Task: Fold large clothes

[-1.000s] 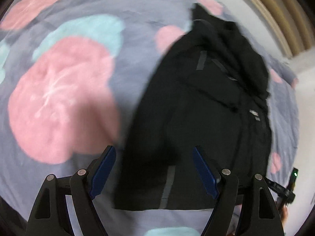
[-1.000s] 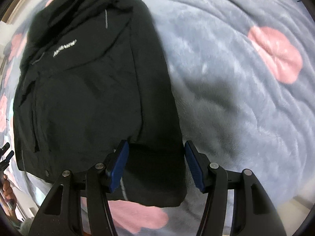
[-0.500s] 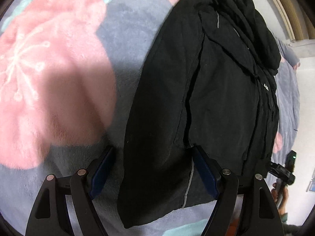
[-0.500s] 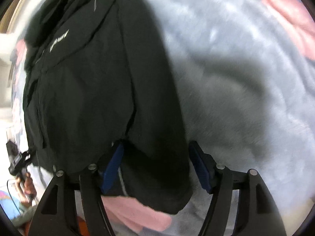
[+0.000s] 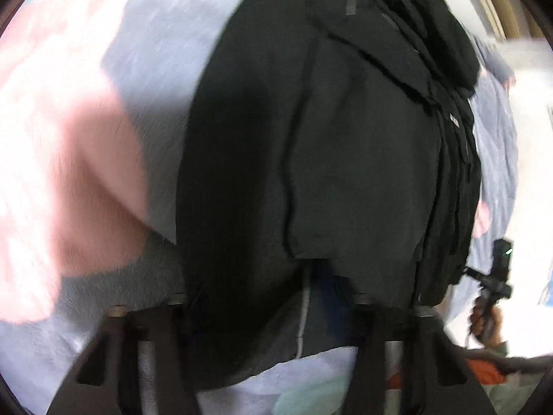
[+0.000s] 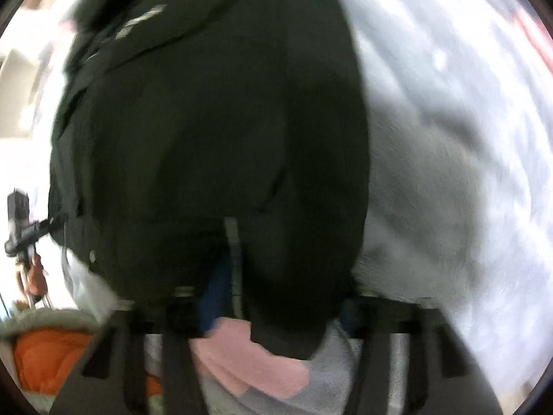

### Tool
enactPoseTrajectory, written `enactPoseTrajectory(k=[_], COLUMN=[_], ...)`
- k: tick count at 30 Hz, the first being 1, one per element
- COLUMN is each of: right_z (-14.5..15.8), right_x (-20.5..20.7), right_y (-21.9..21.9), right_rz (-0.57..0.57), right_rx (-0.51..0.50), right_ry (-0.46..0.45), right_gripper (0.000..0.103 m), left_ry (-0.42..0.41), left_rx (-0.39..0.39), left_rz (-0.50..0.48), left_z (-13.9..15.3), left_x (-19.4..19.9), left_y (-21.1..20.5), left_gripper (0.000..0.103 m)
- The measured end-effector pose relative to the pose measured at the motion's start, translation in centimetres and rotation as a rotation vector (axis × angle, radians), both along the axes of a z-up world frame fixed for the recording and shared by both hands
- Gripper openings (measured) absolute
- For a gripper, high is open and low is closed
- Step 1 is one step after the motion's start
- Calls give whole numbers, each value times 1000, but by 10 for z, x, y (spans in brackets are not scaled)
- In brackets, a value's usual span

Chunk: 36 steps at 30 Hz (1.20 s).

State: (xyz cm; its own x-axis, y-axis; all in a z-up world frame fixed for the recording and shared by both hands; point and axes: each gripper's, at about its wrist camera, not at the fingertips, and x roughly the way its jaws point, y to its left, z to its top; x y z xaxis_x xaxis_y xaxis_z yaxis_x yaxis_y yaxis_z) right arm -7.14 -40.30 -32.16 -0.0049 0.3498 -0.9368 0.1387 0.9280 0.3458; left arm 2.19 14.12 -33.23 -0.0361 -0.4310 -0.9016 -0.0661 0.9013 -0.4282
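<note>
The black jacket (image 5: 345, 173) is lying lengthwise on the grey blanket (image 5: 155, 52) with pink blotches, its hem nearest both cameras and its collar pointing away toward the top. The left hand-held gripper (image 5: 273, 297) has just been closing, and it is pinching the hem. The right hand-held gripper (image 6: 276, 297) has just been closing too, and it is nipping the hem's other corner.
</note>
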Motion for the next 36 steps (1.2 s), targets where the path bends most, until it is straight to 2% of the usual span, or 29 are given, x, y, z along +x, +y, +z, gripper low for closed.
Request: enactPoseTrajectory(k=[1,2,4,5,9,12,16,20,23,26,29,32,34,36], right_z=[8,19,44,57,105,140,176,198,194,168,125,72,51,45], right_x=[4,8,16,23,62,105,171,233,281,334,374,399,409,415], right_y=[3,5,7,9,2,9,8,-13,-25,-21,-6,1,3,1], right_rz=[1,2,-7,-16,-26,-9,-52,-131,-214,-238,-185,-165,-164,-174], right_rx=[3,13,36,52,111,138,176,144,106,44,-65,-91,-99,-102], right_ry=[-19,-48,-111,-140,-268,-367,-497,-615,-627,-572,-475,-353,-324,-316], right_gripper=[24,19,18,17,17,17,17,17,18,20,20,22,22,23], left_ry=[-13,-23,-53,-74,-204,-316,-484,-598,-628,-606,-526,-409,-339,-339], left_rx=[18,36,55,44,-79,-127,-157,-154,-109,-54,43,130,134,147], left_rz=[-14,-26,-33,-28,10,19,55,191,260,302,307,283,259,259], left_z=[6,13,27,37,91,131,178,199,198,184,138,84,52,41], left_x=[-2,0,8,13,45,77,138,209,255,292,332,356,362,367], left_y=[-3,-7,-6,-8,-9,-13,-22,-16,-17,-19,-32,-44,-46,-49], left_gripper=[26,19,12,12,10,10,11,11,15,16,17,17,17,18])
